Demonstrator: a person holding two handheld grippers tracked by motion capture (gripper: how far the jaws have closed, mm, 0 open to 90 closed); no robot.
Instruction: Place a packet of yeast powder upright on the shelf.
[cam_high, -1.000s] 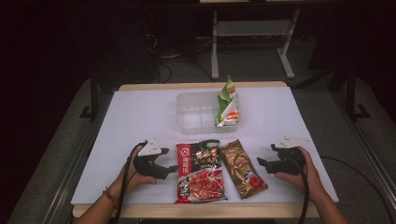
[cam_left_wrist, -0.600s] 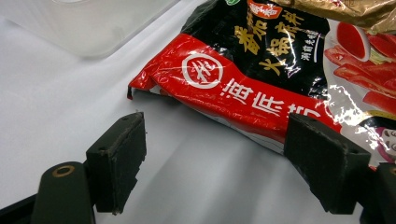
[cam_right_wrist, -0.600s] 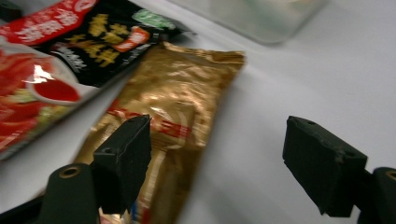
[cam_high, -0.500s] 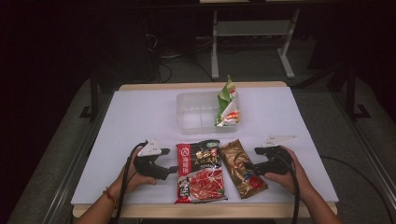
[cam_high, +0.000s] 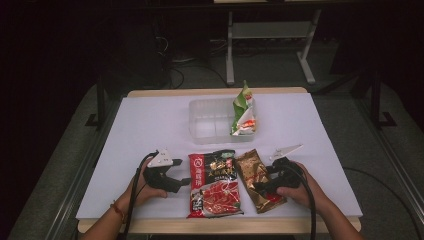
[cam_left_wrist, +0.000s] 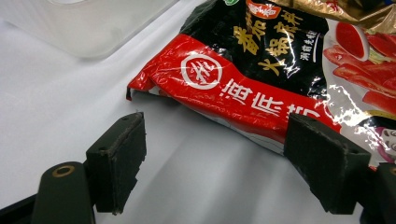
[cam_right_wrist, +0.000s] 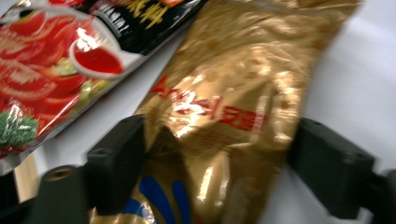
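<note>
1. Table (cam_high: 150, 125): white surface with a wooden edge at its near and far sides. Two packets lie flat on its near half; one container stands toward its far half.
2. Clear plastic container (cam_high: 210, 122): rectangular and open-topped. A green and white packet (cam_high: 243, 112) stands upright against its right-hand end.
3. Red and black packet (cam_high: 215, 185): lies flat near the table's front edge, between the two grippers. In the left gripper view its red corner (cam_left_wrist: 196, 79) points toward the fingers.
4. Gold packet (cam_high: 260, 180): lies flat just beside the red and black packet, on its right; the upper edges look close to touching.
5. Left gripper (cam_high: 182, 181): held low over the table, just left of the red and black packet. Fingers (cam_left_wrist: 119, 163) are spread wide and hold nothing.
6. Right gripper (cam_high: 260, 187): positioned over the lower part of the gold packet (cam_right_wrist: 224, 116). Fingers (cam_right_wrist: 116, 163) are spread wide, one at each side of the packet's width, not closed on it.
</note>
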